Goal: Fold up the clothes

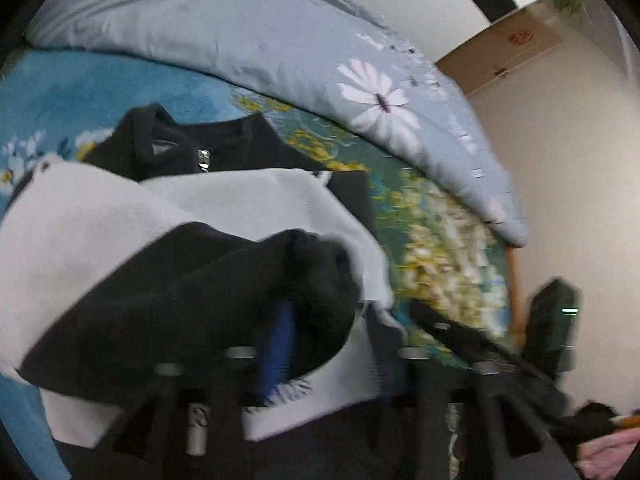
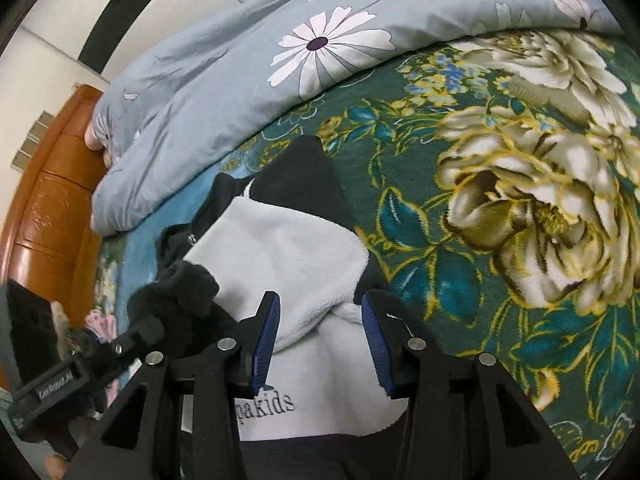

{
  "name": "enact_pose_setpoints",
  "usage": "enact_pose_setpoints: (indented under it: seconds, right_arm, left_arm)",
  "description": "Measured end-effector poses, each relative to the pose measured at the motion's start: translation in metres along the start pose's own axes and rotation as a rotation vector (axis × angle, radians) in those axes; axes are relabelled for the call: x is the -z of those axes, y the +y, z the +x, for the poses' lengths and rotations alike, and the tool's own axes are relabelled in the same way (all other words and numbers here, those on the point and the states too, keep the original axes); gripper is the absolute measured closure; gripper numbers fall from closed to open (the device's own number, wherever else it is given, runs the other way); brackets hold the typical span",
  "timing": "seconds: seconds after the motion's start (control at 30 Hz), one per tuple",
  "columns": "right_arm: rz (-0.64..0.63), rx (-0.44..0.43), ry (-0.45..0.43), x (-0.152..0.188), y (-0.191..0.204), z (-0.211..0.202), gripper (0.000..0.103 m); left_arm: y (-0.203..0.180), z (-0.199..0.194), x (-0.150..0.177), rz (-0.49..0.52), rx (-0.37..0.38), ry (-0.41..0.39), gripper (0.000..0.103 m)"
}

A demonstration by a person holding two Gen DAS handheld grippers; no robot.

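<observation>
- Your left gripper (image 2: 176, 300) is clamped on the black fleece cuff (image 1: 312, 280) of the black-and-white fleece zip jacket (image 2: 288, 248), holding that sleeve above the white chest panel.
- Your right gripper (image 2: 320, 340) has its blue-padded jaws wide apart, hovering over the white fleece and gripping nothing.
- The jacket lies on the teal floral plush blanket (image 2: 520, 184), near the pale blue daisy-print duvet (image 2: 248, 60).
</observation>
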State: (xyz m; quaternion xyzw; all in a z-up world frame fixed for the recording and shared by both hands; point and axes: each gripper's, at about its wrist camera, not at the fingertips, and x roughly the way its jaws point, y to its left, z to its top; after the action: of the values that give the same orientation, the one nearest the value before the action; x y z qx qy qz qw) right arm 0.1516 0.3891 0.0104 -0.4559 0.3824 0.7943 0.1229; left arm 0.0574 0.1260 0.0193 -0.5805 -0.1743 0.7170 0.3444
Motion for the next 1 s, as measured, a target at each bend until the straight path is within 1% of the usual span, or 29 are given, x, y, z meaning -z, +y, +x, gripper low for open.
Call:
enact_pose_setpoints:
  seconds: [0.03, 0.1, 0.13, 0.17, 0.2, 0.23, 0.3, 0.33, 0.43, 0.47, 0.5, 0.6, 0.63, 0.67, 0.7, 0.73, 0.77, 0.93, 1.0]
  right_arm:
    - [0.001, -0.013, 0.006, 0.000, 0.001, 0.001, 0.059]
    - [-0.004, -0.053, 0.021, 0.003, 0.007, 0.005, 0.059]
    - [-0.012, -0.075, 0.029, 0.005, 0.011, 0.007, 0.057]
    - [-0.023, -0.093, 0.038, 0.008, 0.015, 0.010, 0.048]
    - [-0.033, -0.112, 0.046, 0.011, 0.020, 0.014, 0.043]
    - [-0.044, -0.124, 0.060, 0.014, 0.024, 0.019, 0.043]
    - [-0.070, -0.120, 0.107, 0.022, 0.033, 0.034, 0.043]
    - [-0.082, -0.118, 0.126, 0.026, 0.037, 0.042, 0.043]
    - [-0.101, -0.111, 0.189, 0.035, 0.044, 0.067, 0.043]
    - [-0.090, -0.093, 0.216, 0.038, 0.045, 0.076, 0.043]
    - [-0.077, -0.076, 0.228, 0.041, 0.044, 0.083, 0.043]
    - [-0.022, -0.078, 0.187, 0.043, 0.043, 0.083, 0.044]
    - [-0.002, -0.104, 0.174, 0.043, 0.045, 0.079, 0.047]
    - [0.005, -0.119, 0.165, 0.043, 0.048, 0.074, 0.064]
    - [-0.008, -0.103, 0.154, 0.042, 0.052, 0.069, 0.086]
    - [-0.032, -0.072, 0.142, 0.041, 0.058, 0.063, 0.085]
    - [-0.073, -0.061, 0.112, 0.038, 0.067, 0.052, 0.086]
    - [-0.366, -0.091, -0.122, 0.014, 0.118, -0.019, 0.086]
    - [-0.428, -0.085, -0.207, 0.001, 0.129, -0.043, 0.086]
  left_arm:
    - [0.006, -0.013, 0.000, -0.015, 0.029, -0.026, 0.041]
    - [0.020, -0.040, 0.001, -0.048, 0.048, -0.098, 0.038]
    - [0.032, -0.053, 0.003, -0.072, 0.023, -0.138, 0.037]
    - [0.046, -0.066, 0.006, -0.102, -0.024, -0.182, 0.037]
    - [0.060, -0.078, 0.009, -0.132, -0.070, -0.225, 0.037]
    - [0.074, -0.088, 0.013, -0.160, -0.124, -0.254, 0.037]
    - [0.105, -0.103, 0.025, -0.213, -0.238, -0.293, 0.037]
    - [0.119, -0.107, 0.033, -0.249, -0.259, -0.304, 0.037]
    - [0.159, -0.115, 0.059, -0.374, -0.251, -0.323, 0.037]
    - [0.172, -0.118, 0.068, -0.416, -0.248, -0.329, 0.037]
    - [0.178, -0.120, 0.073, -0.435, -0.242, -0.333, 0.037]
    - [0.185, -0.125, 0.084, -0.451, -0.216, -0.340, 0.037]
    - [0.188, -0.126, 0.087, -0.456, -0.207, -0.343, 0.037]
    - [0.190, -0.128, 0.091, -0.461, -0.199, -0.345, 0.037]
    - [0.192, -0.129, 0.094, -0.466, -0.190, -0.347, 0.037]
    - [0.195, -0.131, 0.098, -0.471, -0.181, -0.350, 0.037]
    - [0.195, -0.131, 0.100, -0.470, -0.175, -0.346, 0.037]
    - [0.192, -0.126, 0.100, -0.459, -0.126, -0.317, 0.037]
    - [0.190, -0.126, 0.098, -0.449, -0.119, -0.317, 0.037]
